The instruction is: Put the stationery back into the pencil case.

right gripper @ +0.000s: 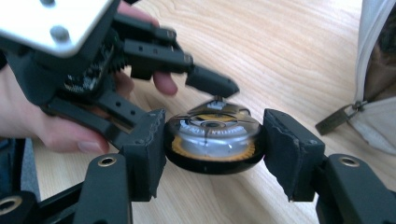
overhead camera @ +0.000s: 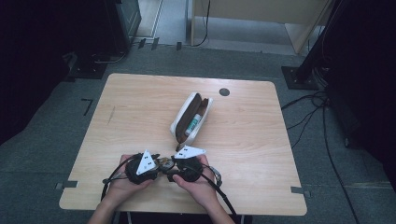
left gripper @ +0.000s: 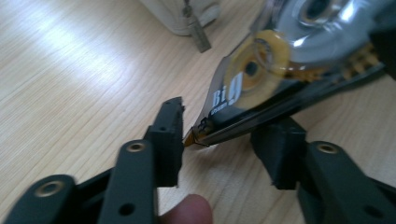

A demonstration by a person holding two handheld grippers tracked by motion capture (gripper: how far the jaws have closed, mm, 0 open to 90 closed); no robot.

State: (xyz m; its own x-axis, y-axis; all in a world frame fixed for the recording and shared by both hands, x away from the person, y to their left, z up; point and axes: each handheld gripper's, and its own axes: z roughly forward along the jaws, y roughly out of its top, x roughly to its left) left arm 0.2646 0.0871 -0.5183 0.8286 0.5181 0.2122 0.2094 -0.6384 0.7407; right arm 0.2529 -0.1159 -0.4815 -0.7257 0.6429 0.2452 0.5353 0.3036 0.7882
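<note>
Black pads of the right gripper (right gripper: 212, 149) clamp the correction tape roller (right gripper: 212, 142) above the wooden table (overhead camera: 140, 93); the left gripper (left gripper: 217, 135) stands narrow around its tip, not pressing.

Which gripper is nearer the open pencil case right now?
Right. The right gripper sits just below the pencil case's zipper end; the left gripper is beside it, farther left.

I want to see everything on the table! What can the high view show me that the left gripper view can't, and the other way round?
High view alone: the whole table, both hands and a tube inside the open pencil case.
Left gripper view alone: the correction tape close up, its printed letters and its tip between the left gripper jaws, which aren't pressing it.
Both: the wooden tabletop and the pencil case.
</note>
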